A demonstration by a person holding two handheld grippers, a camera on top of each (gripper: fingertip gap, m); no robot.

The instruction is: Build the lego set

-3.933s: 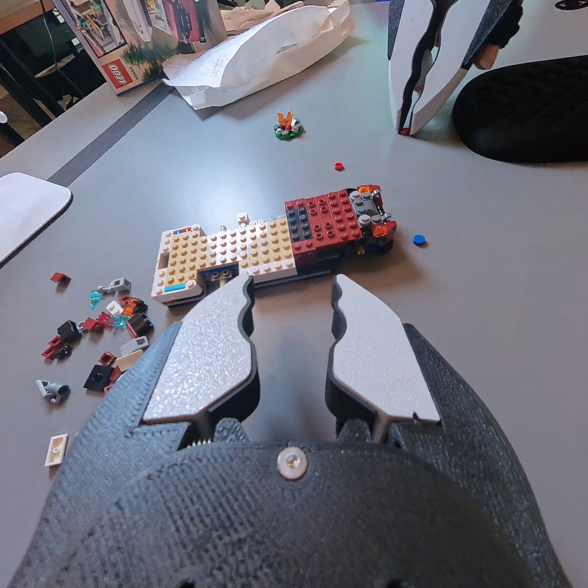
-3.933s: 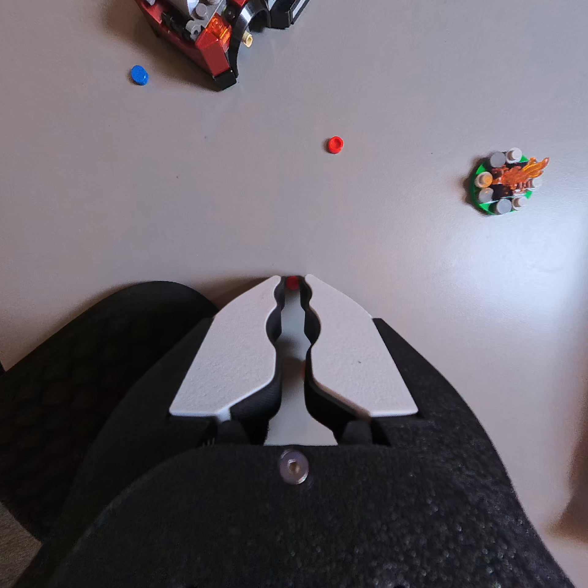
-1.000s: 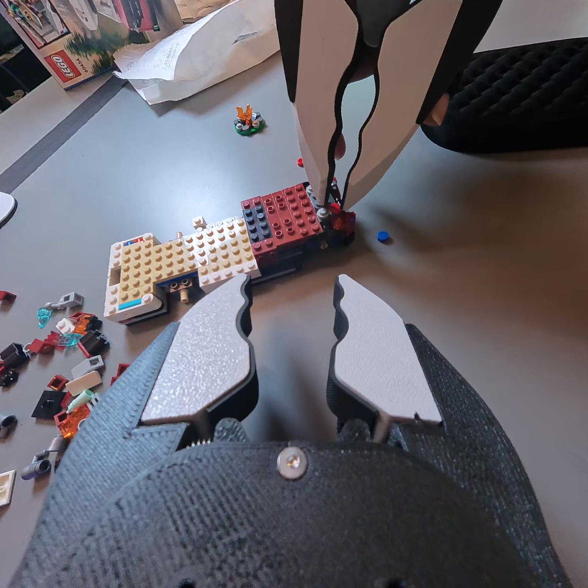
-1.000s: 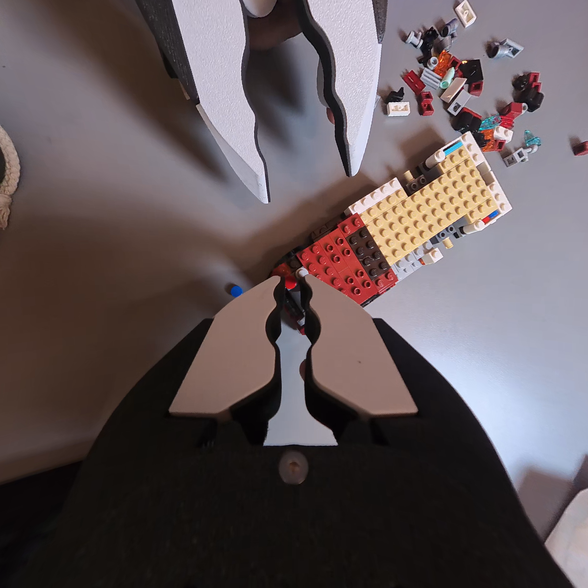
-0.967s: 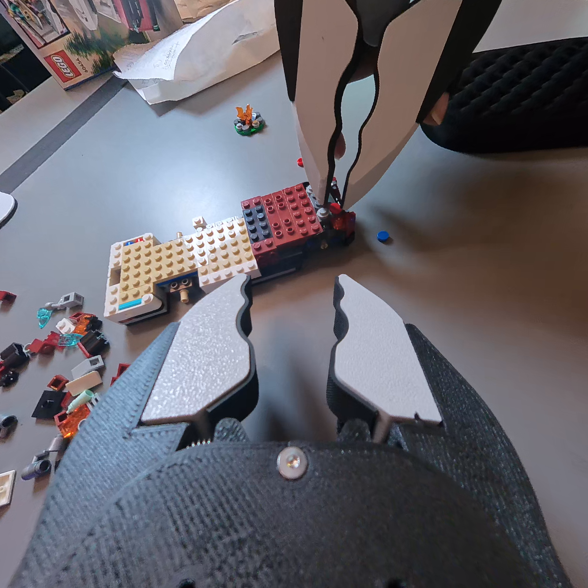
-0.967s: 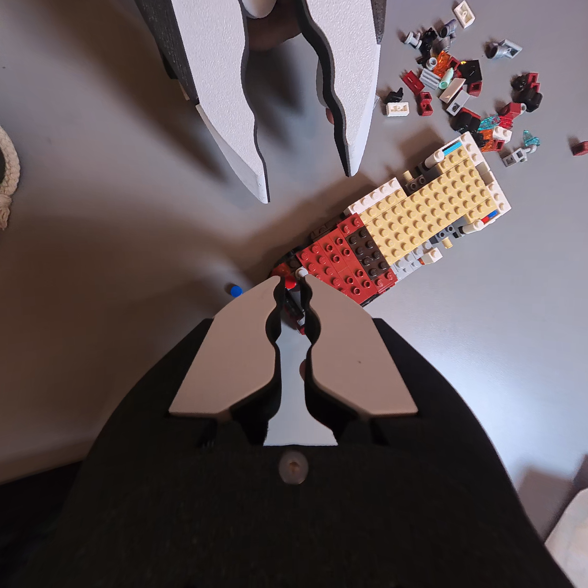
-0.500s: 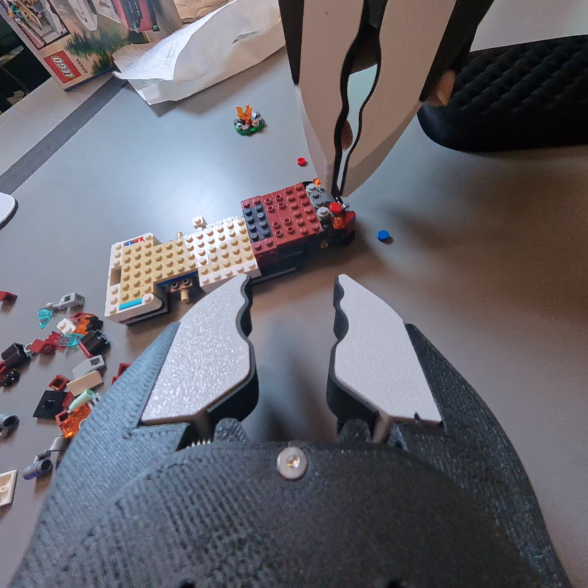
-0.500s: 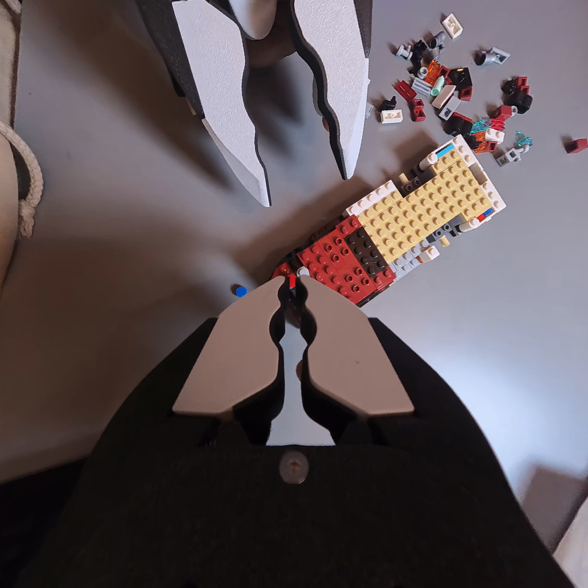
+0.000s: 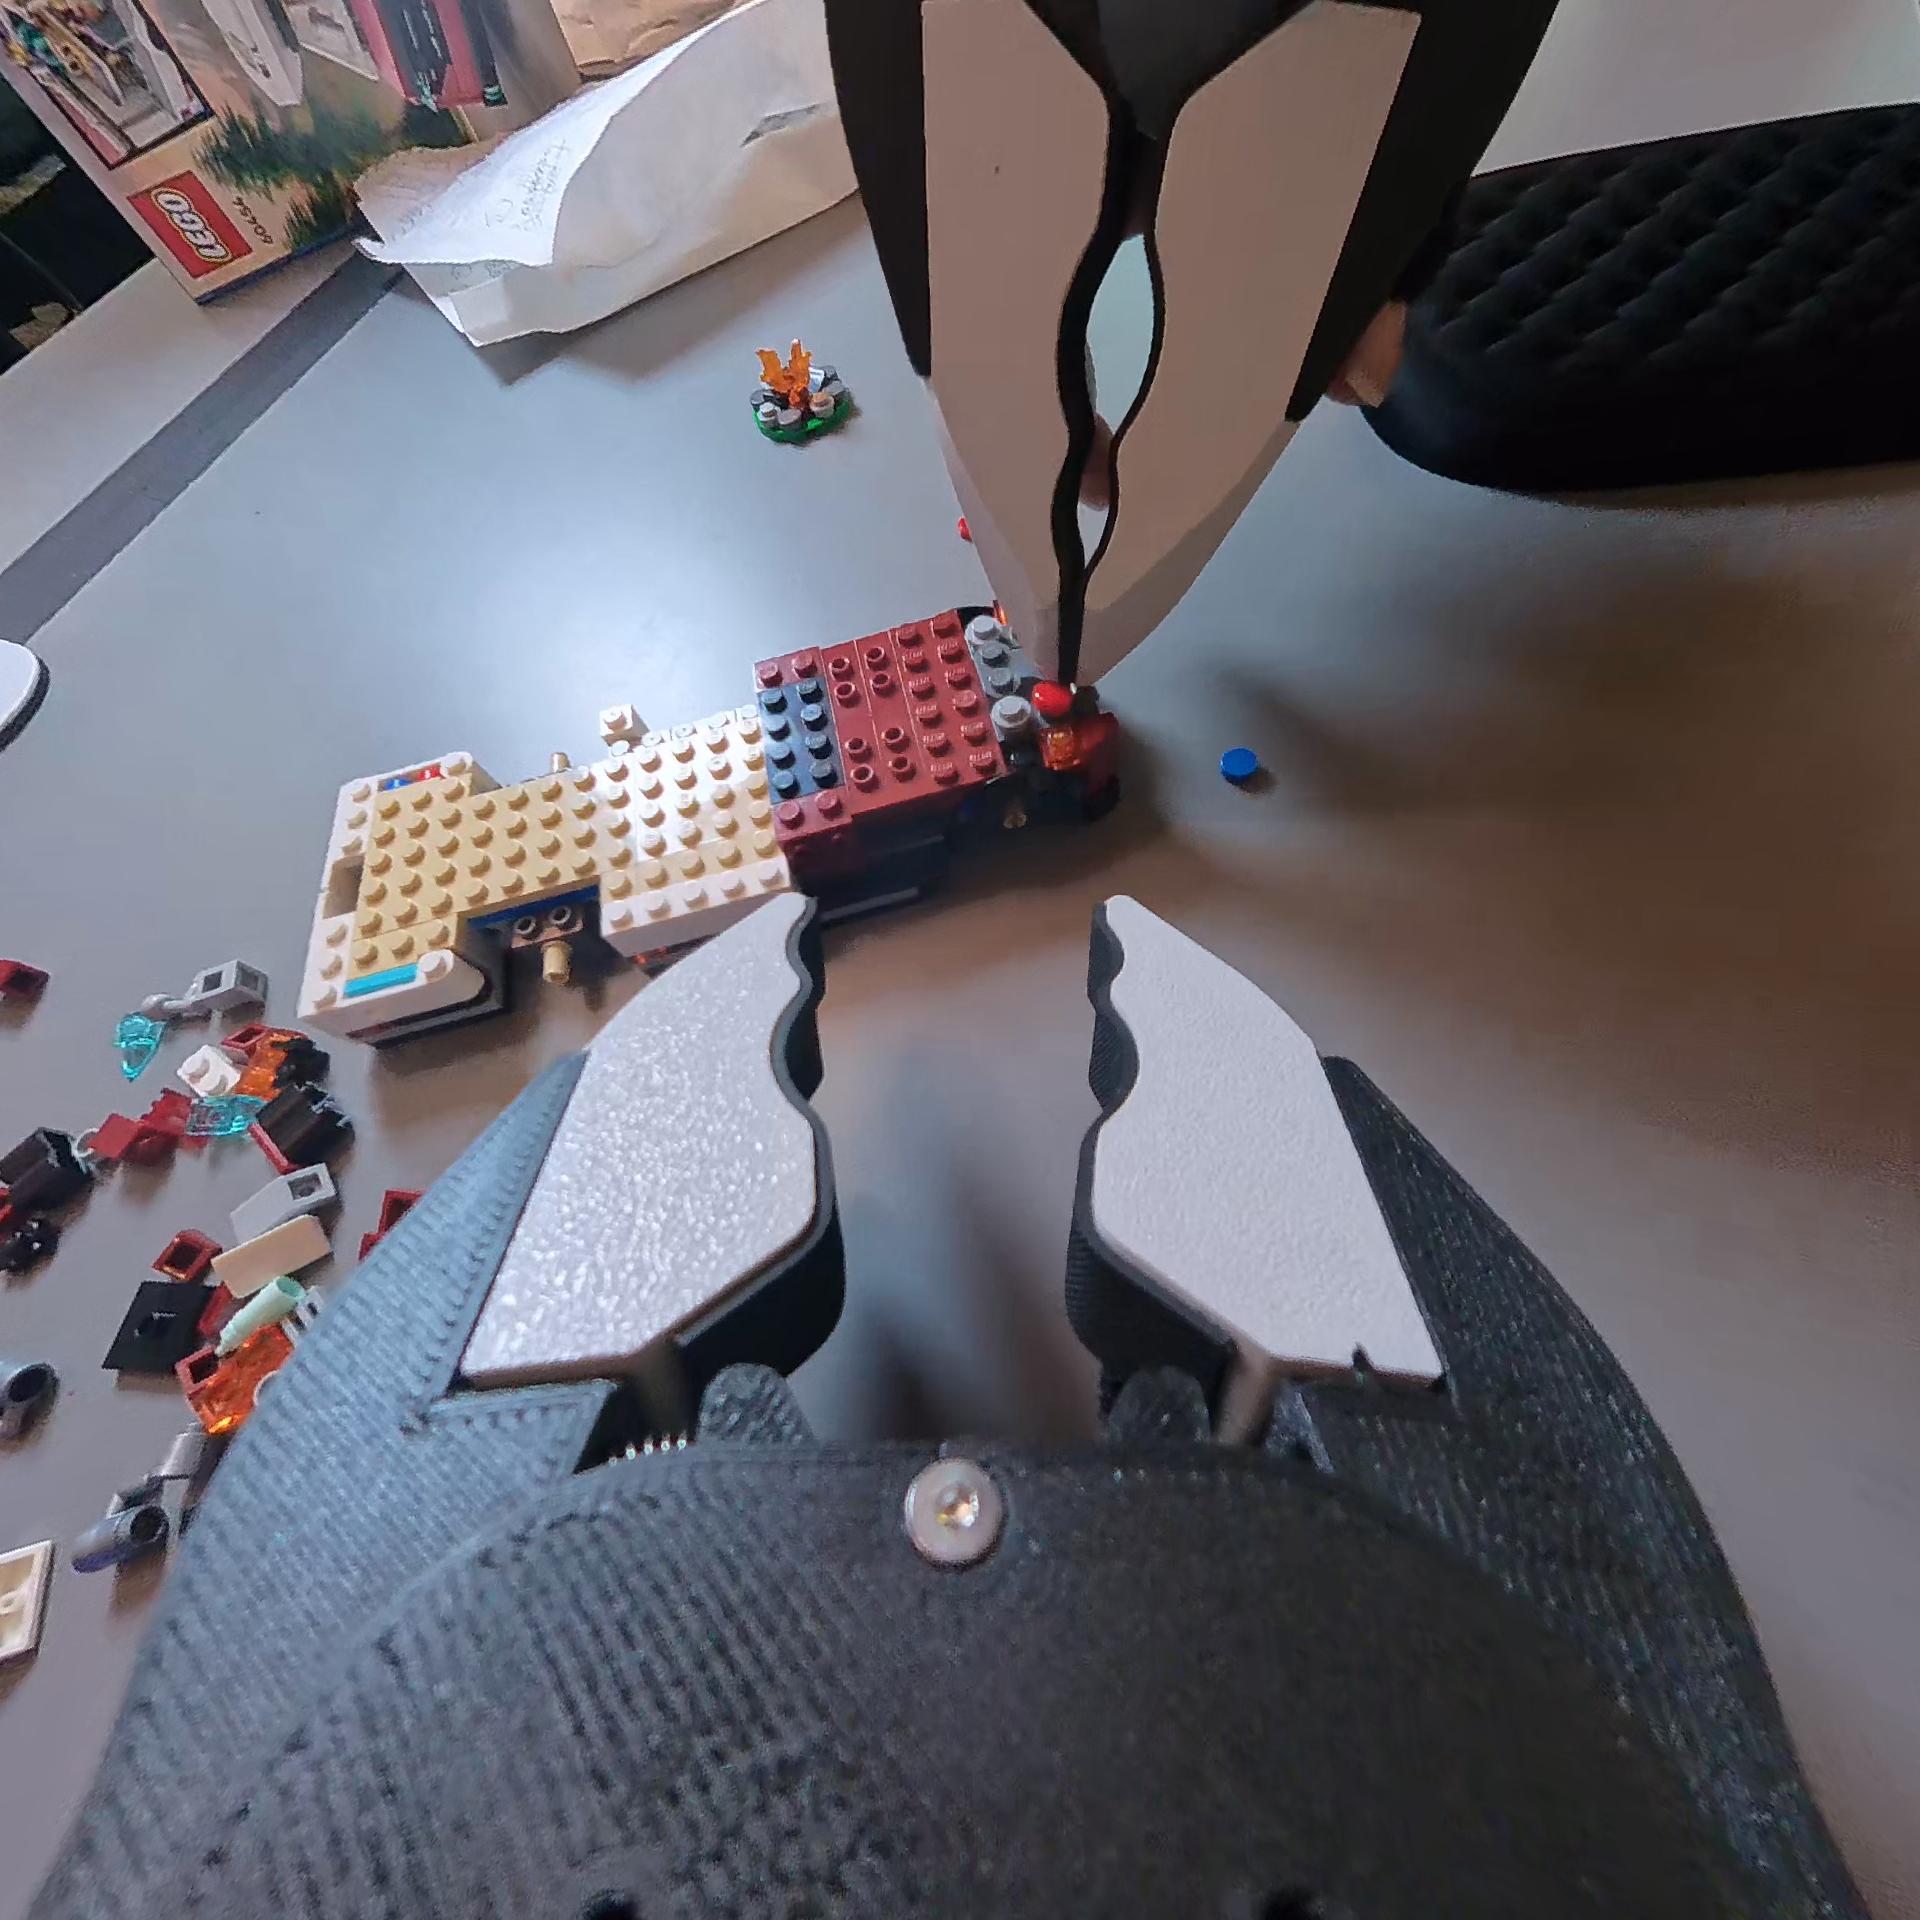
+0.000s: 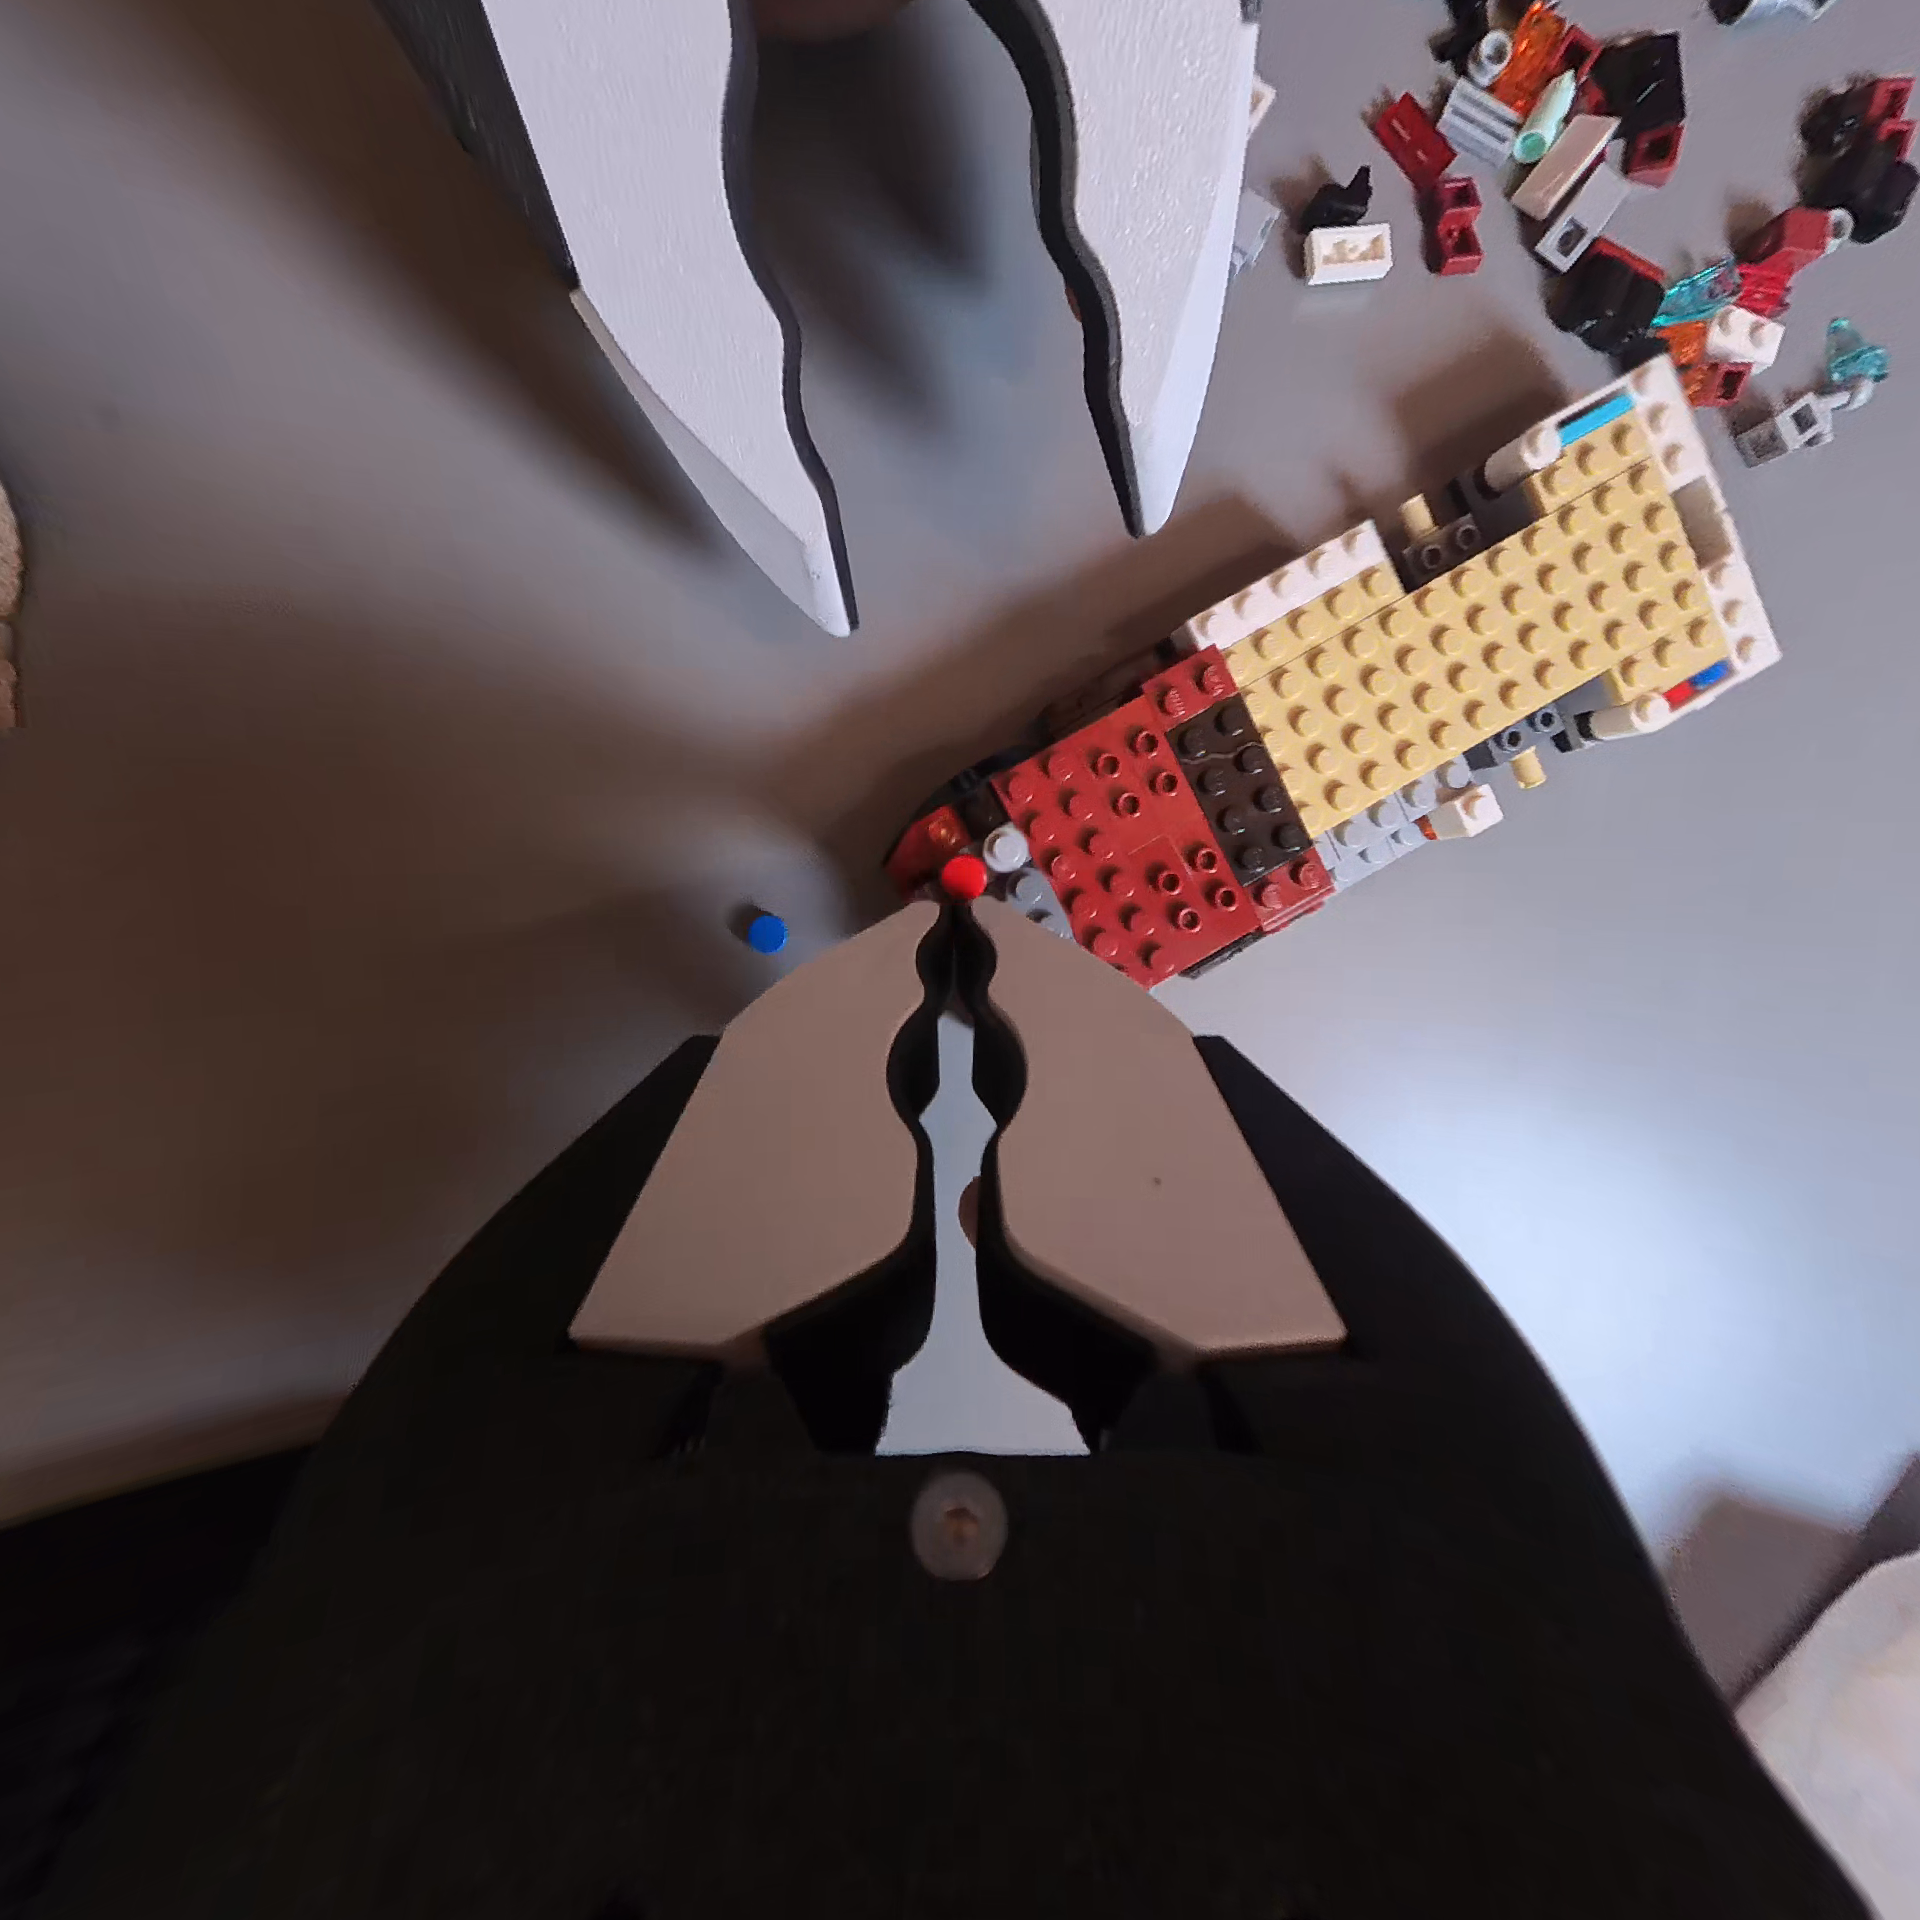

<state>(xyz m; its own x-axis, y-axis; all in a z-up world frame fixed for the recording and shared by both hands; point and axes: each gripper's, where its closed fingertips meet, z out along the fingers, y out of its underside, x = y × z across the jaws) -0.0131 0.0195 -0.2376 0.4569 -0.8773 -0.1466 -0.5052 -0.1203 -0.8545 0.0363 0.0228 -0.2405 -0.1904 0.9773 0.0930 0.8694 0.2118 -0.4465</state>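
The left gripper (image 9: 951,914) is held low over the bench near its near edge, its body dark and ribbed, and its two pale fingers (image 9: 686,1122) stand well apart with bare space between them, pads touching nothing. From the right wrist view it (image 10: 987,561) comes in from the far side, fingers pointing down and spread. The right gripper (image 10: 954,914) is tipped steeply downward toward the middle of the bench, its pale fingers (image 10: 810,1132) drawn together so that the tips meet and only the wavy dark inner edges leave small gaps behind them. In the left wrist view it (image 9: 1070,665) descends from above, tips closed, with part of a hand (image 9: 1361,374) showing behind it.
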